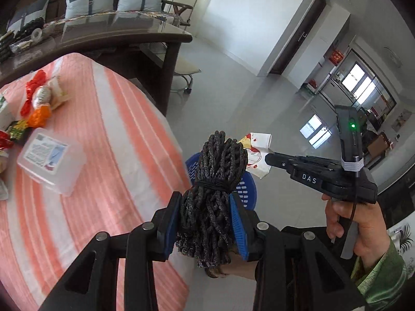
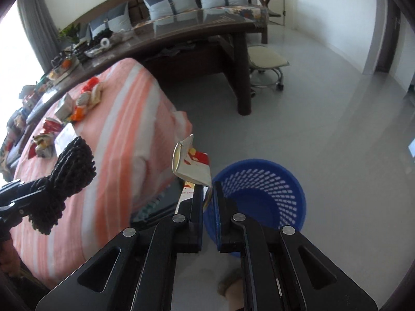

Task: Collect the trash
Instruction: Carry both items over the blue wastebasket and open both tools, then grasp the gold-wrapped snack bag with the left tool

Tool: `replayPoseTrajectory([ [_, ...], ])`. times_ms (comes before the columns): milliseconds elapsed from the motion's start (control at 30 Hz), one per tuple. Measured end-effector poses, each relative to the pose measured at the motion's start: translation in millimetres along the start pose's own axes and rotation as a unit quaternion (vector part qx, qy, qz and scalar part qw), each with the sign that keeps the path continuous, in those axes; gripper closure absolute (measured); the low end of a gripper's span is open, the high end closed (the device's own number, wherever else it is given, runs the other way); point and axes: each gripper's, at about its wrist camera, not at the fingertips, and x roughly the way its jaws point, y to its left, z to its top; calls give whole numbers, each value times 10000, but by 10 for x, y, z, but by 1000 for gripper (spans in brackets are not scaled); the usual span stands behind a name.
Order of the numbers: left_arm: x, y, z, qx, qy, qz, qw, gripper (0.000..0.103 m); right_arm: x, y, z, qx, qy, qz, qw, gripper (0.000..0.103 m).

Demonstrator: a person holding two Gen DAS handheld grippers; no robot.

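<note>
My left gripper (image 1: 205,207) is shut on a bundle of dark braided cord (image 1: 215,181), held over the table's right edge; the bundle also shows in the right wrist view (image 2: 67,173). My right gripper (image 2: 207,191) is shut on a crumpled white carton with red and yellow print (image 2: 192,163), held just left of and above a blue plastic basket (image 2: 262,191) on the floor. In the left wrist view the carton (image 1: 256,153) and the right gripper (image 1: 269,159) hang above the basket (image 1: 246,189), partly hidden behind the cord.
A table with an orange-and-white striped cloth (image 1: 111,134) holds a clear plastic box (image 1: 52,160) and several red and orange wrappers (image 1: 39,98). A dark wooden table (image 2: 197,33), a sofa with cushions and a wheeled stool (image 2: 267,62) stand beyond.
</note>
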Motion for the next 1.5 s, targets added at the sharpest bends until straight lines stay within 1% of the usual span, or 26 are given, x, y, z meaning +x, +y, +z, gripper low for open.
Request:
replayPoseTrajectory([
  [67,327,-143,92,35,216,-121,9997,65,158,-266,2,158,249,-116,9995,97],
  [200,894,-330,193,114,523,-99,9985,65,465,-688,14,482,588,-287,9967,97],
  [367,1424,-428,259,155,748,-39,9971,64,768,-1110,33,1053,946,-176,9898,97],
  [400,1513,-445,264,184,755,-41,9970,60,812,-1160,36,1125,973,-158,9887,94],
  [433,1589,-457,270,189,747,-55,9970,53,837,-1221,13,1202,996,-118,9877,91],
  [467,1678,-460,282,171,754,-10,9970,49,876,-1274,13,1295,1007,-38,9864,88],
  [500,1752,-457,295,139,769,58,9969,46,902,-1325,8,1398,1010,43,9850,66],
  [533,1794,-462,304,109,782,89,9968,46,916,-1369,0,1481,1014,72,9837,54],
  [600,1798,-445,309,30,763,120,9970,46,878,-1397,9,1462,928,15,9849,54],
  [700,1575,-428,287,31,514,181,9985,46,696,-1389,63,1322,602,-124,9893,54],
  [800,1142,-408,225,102,134,218,9996,45,436,-1346,150,1198,57,-186,9926,52],
  [833,995,-384,211,112,3,204,9997,42,333,-1292,189,1096,-157,-248,9935,50],
  [867,810,-346,152,109,-112,204,9997,40,233,-1219,229,973,-371,-320,9941,47],
  [900,631,-300,94,95,-225,223,9995,36,125,-1135,255,846,-589,-371,9940,42],
  [933,468,-249,41,87,-331,253,9991,35,26,-1052,275,722,-793,-384,9935,38],
  [1000,144,-115,-107,81,-478,398,9980,35,-113,-843,316,463,-1123,-319,9921,37],
  [1100,-249,161,-349,-62,-620,743,9953,35,-211,-441,352,62,-1441,-93,9895,33],
  [1167,-450,362,-500,-178,-652,1059,9921,35,-220,-127,357,-225,-1550,175,9875,31],
  [1300,-796,802,-821,-492,-699,1689,9819,35,-186,587,266,-969,-1639,689,9793,29],
  [1400,-1056,1156,-1055,-757,-747,2207,9695,35,-88,1093,76,-1506,-1442,1051,9723,28],
  [1500,-1238,1450,-1228,-1027,-740,2472,9607,35,52,1531,-134,-1944,-1143,1283,9658,28],
])
